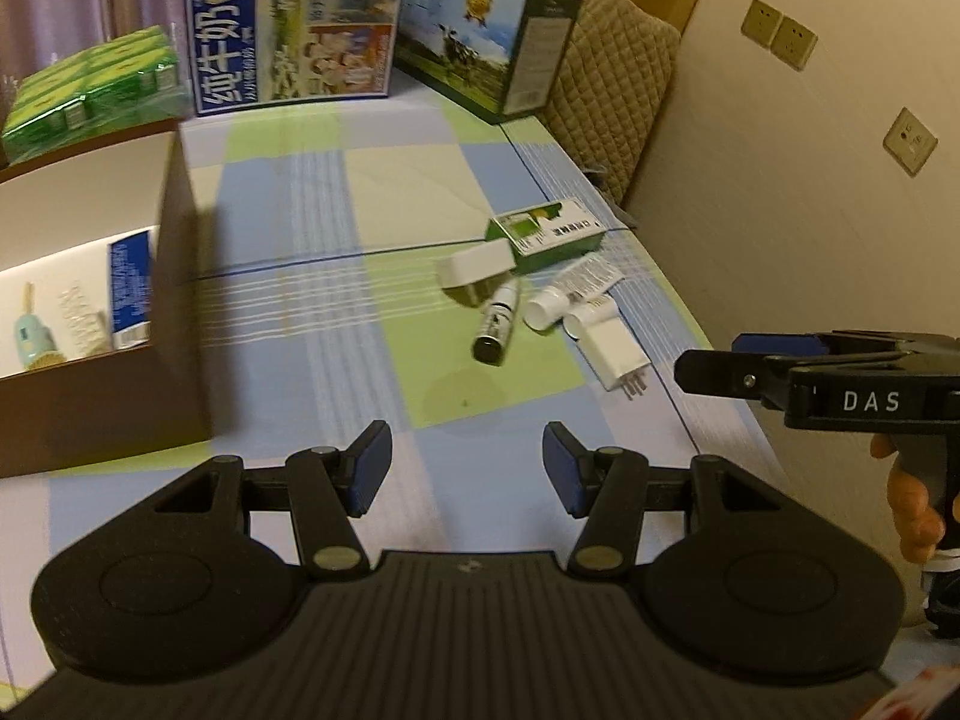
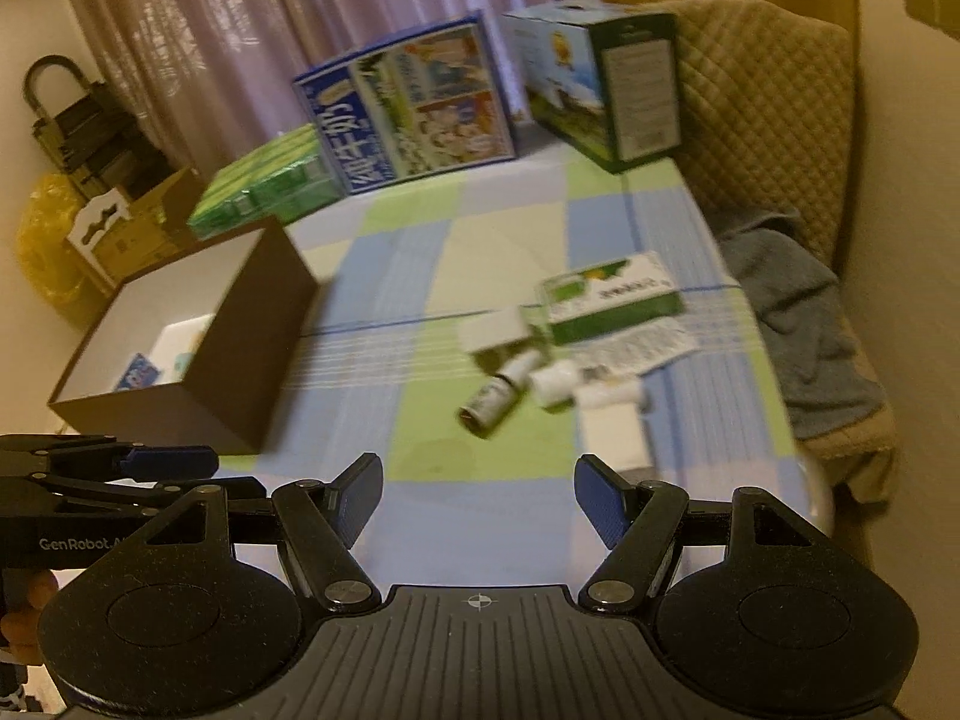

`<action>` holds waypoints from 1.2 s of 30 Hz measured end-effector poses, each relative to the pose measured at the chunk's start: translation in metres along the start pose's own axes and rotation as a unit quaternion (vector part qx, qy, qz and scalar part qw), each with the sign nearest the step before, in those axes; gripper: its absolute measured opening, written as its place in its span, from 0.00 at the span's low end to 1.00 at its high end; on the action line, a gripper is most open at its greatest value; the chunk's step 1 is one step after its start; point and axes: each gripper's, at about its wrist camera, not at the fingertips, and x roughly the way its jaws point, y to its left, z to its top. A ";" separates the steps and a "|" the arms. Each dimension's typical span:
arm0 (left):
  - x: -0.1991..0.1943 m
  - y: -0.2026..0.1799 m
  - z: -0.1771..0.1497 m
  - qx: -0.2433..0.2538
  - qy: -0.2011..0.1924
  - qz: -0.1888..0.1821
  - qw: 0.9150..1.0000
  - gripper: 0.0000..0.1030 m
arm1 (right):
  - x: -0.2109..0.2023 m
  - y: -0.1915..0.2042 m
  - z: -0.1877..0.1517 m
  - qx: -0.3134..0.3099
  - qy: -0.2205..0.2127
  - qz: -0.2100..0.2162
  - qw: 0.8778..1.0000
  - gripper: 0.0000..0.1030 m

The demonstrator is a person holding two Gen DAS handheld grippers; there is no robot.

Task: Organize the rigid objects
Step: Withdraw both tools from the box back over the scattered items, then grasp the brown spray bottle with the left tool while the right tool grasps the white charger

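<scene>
Checked cloth table [image 1: 384, 192]. Ahead-right of left gripper [image 1: 467, 468]: glossy green carton [image 1: 549, 235], dark cylindrical bottle [image 1: 497, 324], white boxy charger [image 1: 615, 354]. Brown cardboard box [image 1: 174, 324] ahead-left. Both tilted down, empty; left jaws half apart, right gripper [image 2: 478, 497] wider.

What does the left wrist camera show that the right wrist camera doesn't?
Only the left wrist view shows the wall sockets and a comb and a pale green brush inside the brown box. Only the right wrist view shows a yellow bag, a cardboard carton and a grey towel. Both share the small dark bottle, the white charger, the green carton and both open, empty grippers: left gripper, right gripper.
</scene>
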 end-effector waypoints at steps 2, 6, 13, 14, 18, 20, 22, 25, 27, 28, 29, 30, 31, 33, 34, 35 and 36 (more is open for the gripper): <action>0.011 -0.008 0.001 0.001 0.006 0.004 1.000 0.49 | 0.001 -0.012 -0.001 0.005 0.003 -0.010 1.000 0.66; 0.029 -0.021 0.002 0.006 0.015 0.009 1.000 0.49 | 0.005 -0.034 -0.002 0.013 0.011 -0.019 1.000 0.66; 0.056 -0.035 0.005 0.007 0.022 0.020 1.000 0.49 | 0.023 -0.057 0.002 0.013 0.024 -0.026 0.999 0.66; 0.060 -0.035 0.006 0.007 0.022 0.022 0.999 0.49 | 0.027 -0.060 0.004 0.011 0.027 -0.027 0.999 0.66; 0.076 -0.036 0.011 0.012 0.025 0.032 0.999 0.48 | 0.047 -0.065 0.007 -0.004 0.032 -0.036 0.999 0.66; 0.086 -0.036 0.013 0.014 0.028 0.038 0.999 0.48 | 0.059 -0.068 0.007 -0.011 0.036 -0.043 0.998 0.65; 0.095 -0.035 0.015 0.016 0.028 0.036 0.999 0.48 | 0.069 -0.070 0.007 -0.017 0.042 -0.048 0.998 0.63; 0.109 -0.034 0.020 0.020 0.031 0.037 0.999 0.48 | 0.084 -0.073 0.007 -0.022 0.051 -0.049 0.997 0.57; 0.118 -0.034 0.023 0.026 0.033 0.037 0.998 0.48 | 0.093 -0.073 0.007 -0.026 0.055 -0.051 0.997 0.55; 0.122 -0.034 0.025 0.029 0.034 0.036 0.998 0.48 | 0.097 -0.073 0.007 -0.031 0.055 -0.052 0.997 0.54; 0.127 -0.033 0.026 0.031 0.034 0.035 0.998 0.48 | 0.101 -0.072 0.007 -0.037 0.058 -0.056 0.996 0.53; 0.131 -0.032 0.028 0.034 0.035 0.034 0.998 0.48 | 0.105 -0.072 0.007 -0.041 0.060 -0.059 0.996 0.53; 0.136 -0.032 0.030 0.037 0.037 0.032 0.998 0.48 | 0.108 -0.071 0.007 -0.043 0.062 -0.061 0.995 0.52; 0.145 -0.032 0.033 0.045 0.037 0.027 0.998 0.48 | 0.115 -0.072 0.007 -0.045 0.067 -0.062 0.995 0.51; 0.149 -0.032 0.035 0.052 0.037 0.025 0.998 0.48 | 0.117 -0.072 0.007 -0.045 0.069 -0.063 0.995 0.51; 0.155 -0.033 0.037 0.060 0.038 0.023 0.997 0.47 | 0.119 -0.073 0.007 -0.044 0.070 -0.064 0.995 0.51; 0.159 -0.034 0.038 0.067 0.038 0.020 0.997 0.46 | 0.121 -0.074 0.008 -0.043 0.071 -0.065 0.994 0.51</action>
